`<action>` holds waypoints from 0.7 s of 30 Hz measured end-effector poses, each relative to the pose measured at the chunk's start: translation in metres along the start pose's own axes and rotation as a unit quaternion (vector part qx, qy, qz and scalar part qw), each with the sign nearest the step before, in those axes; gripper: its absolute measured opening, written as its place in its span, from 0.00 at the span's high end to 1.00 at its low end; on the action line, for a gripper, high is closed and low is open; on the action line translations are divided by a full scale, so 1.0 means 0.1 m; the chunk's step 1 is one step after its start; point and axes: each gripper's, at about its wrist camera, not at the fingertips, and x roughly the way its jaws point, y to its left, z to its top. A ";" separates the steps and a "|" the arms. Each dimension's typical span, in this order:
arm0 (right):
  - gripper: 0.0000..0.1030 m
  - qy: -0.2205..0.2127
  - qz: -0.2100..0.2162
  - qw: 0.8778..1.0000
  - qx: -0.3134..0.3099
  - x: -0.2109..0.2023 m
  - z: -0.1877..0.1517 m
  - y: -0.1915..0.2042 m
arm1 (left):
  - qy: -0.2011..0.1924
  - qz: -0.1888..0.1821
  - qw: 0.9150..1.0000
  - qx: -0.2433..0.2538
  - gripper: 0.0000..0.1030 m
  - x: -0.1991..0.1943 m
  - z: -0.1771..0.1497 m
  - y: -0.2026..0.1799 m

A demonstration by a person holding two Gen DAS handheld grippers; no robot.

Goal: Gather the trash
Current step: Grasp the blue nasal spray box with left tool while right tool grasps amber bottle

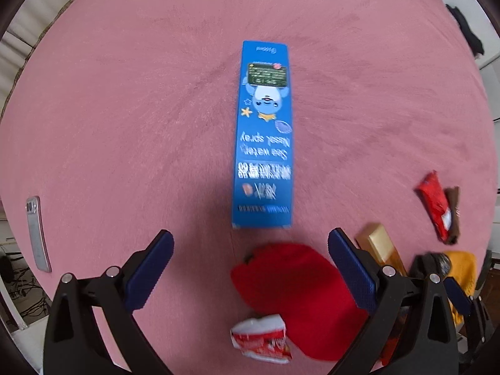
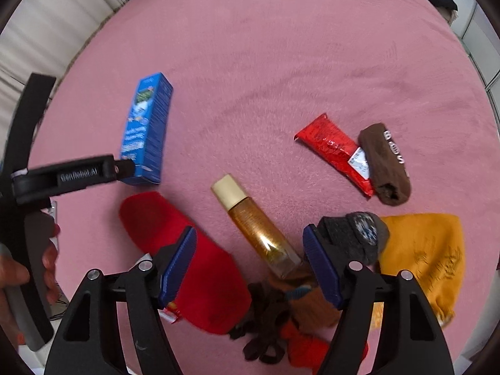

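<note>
A blue nasal spray box [image 1: 264, 137] lies flat on the pink bed cover, just ahead of my open, empty left gripper [image 1: 250, 250]; the box also shows in the right wrist view [image 2: 147, 131]. A crumpled red-and-white wrapper [image 1: 261, 339] lies below the left gripper beside a red cloth [image 1: 297, 293]. A red wrapper [image 2: 336, 153] lies at the right next to a brown sock [image 2: 386, 164]. My right gripper [image 2: 250, 250] is open and empty above a gold bottle [image 2: 256, 225]. The left gripper [image 2: 125, 165] shows in the right wrist view touching the box's near end.
A yellow cloth [image 2: 422, 256], a grey sock [image 2: 356, 234], dark and orange socks [image 2: 281, 331] lie near the right gripper. A phone [image 1: 37, 234] lies at the bed's left edge. The pink cover [image 2: 281, 47] stretches far ahead.
</note>
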 end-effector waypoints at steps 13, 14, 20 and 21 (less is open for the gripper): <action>0.36 0.075 0.009 0.997 -0.020 0.65 0.10 -0.12 | 0.035 0.010 0.999 -0.015 0.04 0.55 0.51 -0.05; 0.42 0.081 0.012 0.996 -0.019 0.68 0.10 -0.13 | 0.040 0.012 0.999 -0.015 0.04 0.59 0.54 -0.06; 0.53 0.091 0.018 0.995 -0.024 0.76 0.07 -0.16 | 0.057 -0.005 0.998 -0.025 0.28 0.74 0.65 -0.08; 0.53 0.091 0.016 0.995 -0.027 0.76 0.06 -0.15 | 0.059 0.005 0.998 -0.020 0.31 0.75 0.66 -0.09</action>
